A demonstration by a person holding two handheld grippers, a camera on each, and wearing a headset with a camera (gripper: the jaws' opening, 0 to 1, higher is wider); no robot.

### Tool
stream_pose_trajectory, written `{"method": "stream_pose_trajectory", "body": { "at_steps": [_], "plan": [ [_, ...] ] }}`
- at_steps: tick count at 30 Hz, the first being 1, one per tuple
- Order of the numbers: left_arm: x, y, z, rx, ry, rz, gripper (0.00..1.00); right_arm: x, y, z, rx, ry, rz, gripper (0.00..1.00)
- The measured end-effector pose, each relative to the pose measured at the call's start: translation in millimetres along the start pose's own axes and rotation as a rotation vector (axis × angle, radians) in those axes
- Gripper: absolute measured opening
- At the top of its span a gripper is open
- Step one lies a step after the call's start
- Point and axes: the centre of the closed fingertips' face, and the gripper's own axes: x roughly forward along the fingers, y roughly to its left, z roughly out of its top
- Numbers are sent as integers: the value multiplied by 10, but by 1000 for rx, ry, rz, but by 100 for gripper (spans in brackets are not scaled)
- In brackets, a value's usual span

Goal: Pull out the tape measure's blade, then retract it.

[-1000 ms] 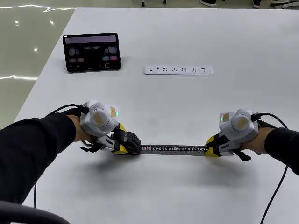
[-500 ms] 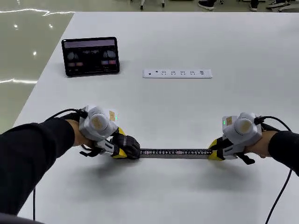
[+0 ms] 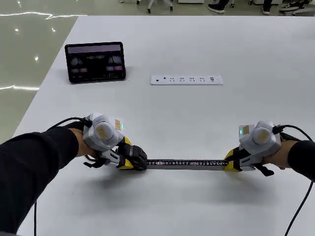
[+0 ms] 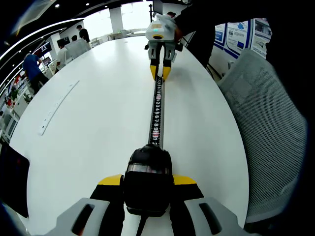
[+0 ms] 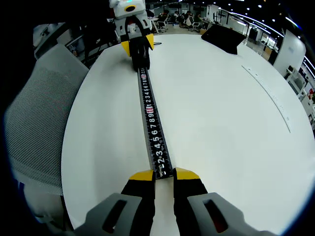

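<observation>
The black tape measure case (image 3: 134, 156) lies on the white table, and my left gripper (image 3: 127, 158) is shut on it; the case (image 4: 147, 179) sits between the yellow-tipped jaws in the left gripper view. The dark numbered blade (image 3: 186, 163) runs flat across the table to my right gripper (image 3: 230, 165), which is shut on the blade's end. In the right gripper view the blade (image 5: 151, 123) stretches from my jaws (image 5: 163, 175) away to the far case (image 5: 139, 55).
A black tablet (image 3: 96, 61) stands at the back left of the table. A white power strip (image 3: 186, 79) lies at the back centre. A grey mesh chair (image 4: 268, 142) stands beside the table's near edge. Cables trail from both grippers.
My right gripper has moved further right along the table, drawing more blade out of the case. The left gripper holds the case in roughly the same place.
</observation>
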Motion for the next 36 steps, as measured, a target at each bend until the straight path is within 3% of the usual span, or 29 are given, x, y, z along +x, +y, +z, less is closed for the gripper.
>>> {"method": "stream_pose_trajectory", "body": {
  "at_steps": [36],
  "plan": [
    [14, 11, 10, -6, -12, -6, 32, 8, -9, 3, 4, 16, 14, 9]
  ]
}}
